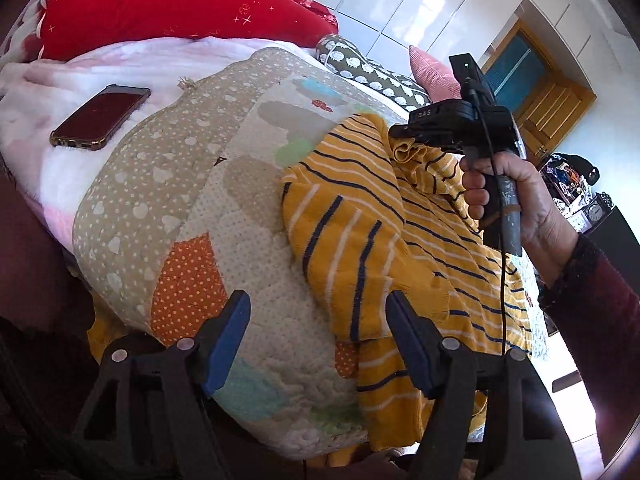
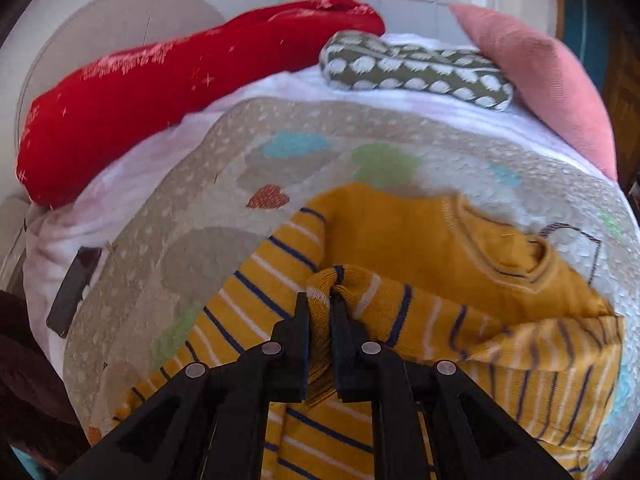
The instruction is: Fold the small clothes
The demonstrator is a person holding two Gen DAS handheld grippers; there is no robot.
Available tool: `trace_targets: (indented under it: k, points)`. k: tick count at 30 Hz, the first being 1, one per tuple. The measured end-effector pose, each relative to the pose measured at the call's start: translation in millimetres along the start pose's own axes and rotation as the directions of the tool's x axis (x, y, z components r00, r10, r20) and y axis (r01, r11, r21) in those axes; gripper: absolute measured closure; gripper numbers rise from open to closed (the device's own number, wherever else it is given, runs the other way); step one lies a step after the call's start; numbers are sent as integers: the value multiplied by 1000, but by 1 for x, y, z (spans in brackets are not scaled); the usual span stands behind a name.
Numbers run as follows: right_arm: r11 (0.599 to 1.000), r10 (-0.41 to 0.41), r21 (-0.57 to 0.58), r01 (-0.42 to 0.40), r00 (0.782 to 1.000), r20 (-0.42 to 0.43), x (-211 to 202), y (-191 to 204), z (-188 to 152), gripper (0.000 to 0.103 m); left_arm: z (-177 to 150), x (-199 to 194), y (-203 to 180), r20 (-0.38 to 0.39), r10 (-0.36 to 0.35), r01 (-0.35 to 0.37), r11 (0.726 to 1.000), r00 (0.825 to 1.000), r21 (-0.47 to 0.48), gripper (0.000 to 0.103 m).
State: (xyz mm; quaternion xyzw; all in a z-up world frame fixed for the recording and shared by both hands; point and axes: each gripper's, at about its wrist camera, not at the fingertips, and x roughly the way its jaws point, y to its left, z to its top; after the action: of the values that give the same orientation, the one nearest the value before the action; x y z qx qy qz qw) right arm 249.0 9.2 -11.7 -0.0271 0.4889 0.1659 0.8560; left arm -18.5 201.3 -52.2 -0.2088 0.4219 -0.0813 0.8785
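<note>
A small yellow sweater (image 1: 360, 216) with navy and white stripes lies on a patterned quilt (image 1: 168, 184); it also shows in the right wrist view (image 2: 420, 232). My left gripper (image 1: 318, 312) is open and empty, low over the quilt's near edge, its right finger beside the sweater's folded sleeve. My right gripper (image 2: 320, 300) is shut on a bunched fold of the sweater's striped fabric and lifts it over the body. The right gripper (image 1: 404, 136) shows in the left wrist view, held by a hand, pinching the fabric.
A phone (image 1: 100, 116) lies on the pink blanket at the left. A red pillow (image 1: 168, 4) lies at the back, with a green patterned cushion (image 2: 416, 70) and a pink cushion (image 2: 548, 80). A wooden door (image 1: 548, 96) and a shelf with a clock (image 1: 596, 212) stand at the right.
</note>
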Motion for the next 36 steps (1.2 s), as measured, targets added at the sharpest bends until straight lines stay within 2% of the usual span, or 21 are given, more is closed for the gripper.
trace_targets:
  k: [2,4,5,8,9,12,14,16,18,22,23,24,25,26,28,30,32,33,34,36]
  points:
    - [1000,-8,17,8,1000,-1,8,0,4,89,1,-3,2,11,1,-2,1000,1000,13,33]
    - [996,48,79,-51,998,47,-6,-13,5,71,2,-2,2,14,-2,2,1000,1000,24,33]
    - [992,60,105,-67,996,71,-16,-22,5,67,2,0,0,12,-6,6,1000,1000,29,33]
    - [989,-31,151,13,992,123,-49,-56,-5,65,2,9,-7,-3,-21,21,999,1000,35,33]
    - [985,-51,171,29,991,122,-56,-69,-9,66,1,12,-11,-9,-25,26,999,1000,39,33]
    - [978,-120,184,101,988,93,-65,-94,-20,94,0,20,-21,-26,-34,35,998,999,49,33]
    - [979,-126,171,110,988,87,-61,-96,-24,94,-2,21,-27,-35,-44,46,998,998,53,33]
    - [979,-84,191,67,993,83,-49,-90,-25,94,-3,19,-31,-35,-40,42,997,999,62,33]
    - [973,-54,228,35,995,80,-29,-80,-25,94,-4,17,-32,-34,-30,32,997,999,64,33]
    - [971,-50,235,41,998,33,20,-54,-23,93,-4,12,-24,-43,-24,25,999,999,37,33]
    - [974,-55,219,50,998,17,31,-49,-20,92,-4,12,-22,-45,-23,25,999,999,31,33]
    - [977,-65,205,64,998,0,41,-46,-16,84,-3,13,-21,-45,-21,23,999,999,28,33]
    - [979,-64,192,65,998,-12,49,-46,-13,70,-2,14,-21,-43,-17,19,999,999,26,32]
    - [984,-47,170,49,999,-20,56,-46,-10,64,-2,15,-22,-43,-15,16,1000,999,26,32]
    - [995,-41,94,45,998,-44,61,-45,-4,61,-1,18,-27,-49,-19,20,999,999,33,32]
    - [998,-22,58,24,999,-41,45,-48,-2,61,-2,20,-32,-56,-25,28,999,998,44,32]
    - [998,27,62,-30,998,56,6,-64,-11,59,-3,24,-37,-65,-30,34,998,997,59,32]
    - [996,42,79,-50,995,93,-14,-78,-19,51,-3,26,-38,-70,-30,35,997,997,63,32]
    - [993,43,106,-56,991,123,-33,-96,-30,48,-3,28,-40,-76,-32,37,997,997,65,32]
    - [984,-32,177,1,985,172,-67,-138,-58,48,-4,33,-42,-86,-36,42,997,996,70,32]
